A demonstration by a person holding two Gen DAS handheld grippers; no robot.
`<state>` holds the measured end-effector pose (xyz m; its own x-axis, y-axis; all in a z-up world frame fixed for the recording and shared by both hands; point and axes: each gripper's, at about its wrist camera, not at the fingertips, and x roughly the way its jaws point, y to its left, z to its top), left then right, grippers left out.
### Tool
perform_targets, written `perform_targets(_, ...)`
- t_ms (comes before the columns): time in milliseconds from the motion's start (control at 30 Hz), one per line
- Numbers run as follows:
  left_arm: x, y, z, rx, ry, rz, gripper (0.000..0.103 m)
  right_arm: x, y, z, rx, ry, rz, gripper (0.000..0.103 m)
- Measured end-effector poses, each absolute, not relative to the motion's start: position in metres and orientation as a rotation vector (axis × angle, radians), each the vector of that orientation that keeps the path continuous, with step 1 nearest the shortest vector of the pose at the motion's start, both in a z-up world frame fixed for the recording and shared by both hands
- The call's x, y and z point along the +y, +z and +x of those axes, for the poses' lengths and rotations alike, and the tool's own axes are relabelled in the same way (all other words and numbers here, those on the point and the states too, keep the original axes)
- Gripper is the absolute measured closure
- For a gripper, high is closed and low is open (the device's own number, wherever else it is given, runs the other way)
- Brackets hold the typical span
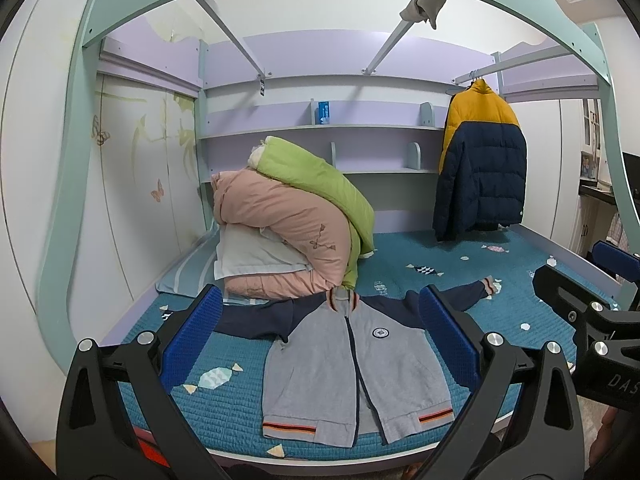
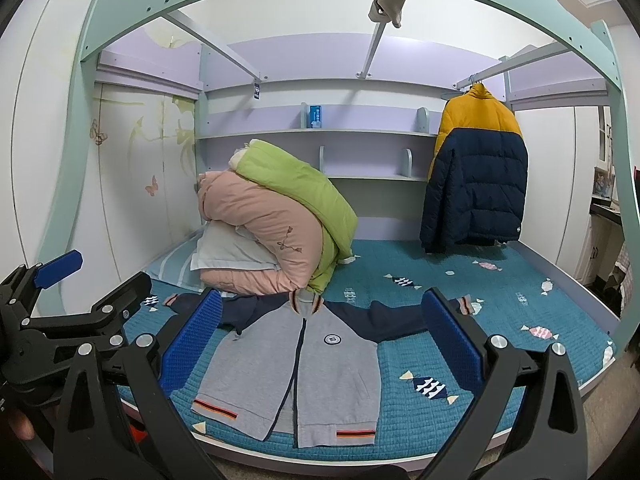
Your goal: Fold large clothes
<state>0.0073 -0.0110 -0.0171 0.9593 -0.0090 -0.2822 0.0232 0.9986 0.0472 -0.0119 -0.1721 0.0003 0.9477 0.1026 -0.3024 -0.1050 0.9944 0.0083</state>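
Jacket (image 1: pixel 352 368) flat on bed (image 1: pixel 520 280); left gripper (image 1: pixel 320 340) and right gripper (image 2: pixel 320 344) released: pinch sleeve cuffs first, folding inward evenly.

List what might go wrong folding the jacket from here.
The grey and navy zip jacket has its collar against the pink and green bedding pile, so lifting there may snag it. Its hem lies near the edge of the teal quilted mattress cover and could slide off. Both jaws are open and empty.
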Motion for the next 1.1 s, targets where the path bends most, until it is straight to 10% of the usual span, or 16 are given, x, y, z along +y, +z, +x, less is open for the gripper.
perform_targets(1100, -0.0113, -0.0227, 0.0075, 0.294, -0.017, 0.058, 0.005, -0.1783, -0.0033, -0.0094, 0.315, 0.105, -0.003, 0.007)
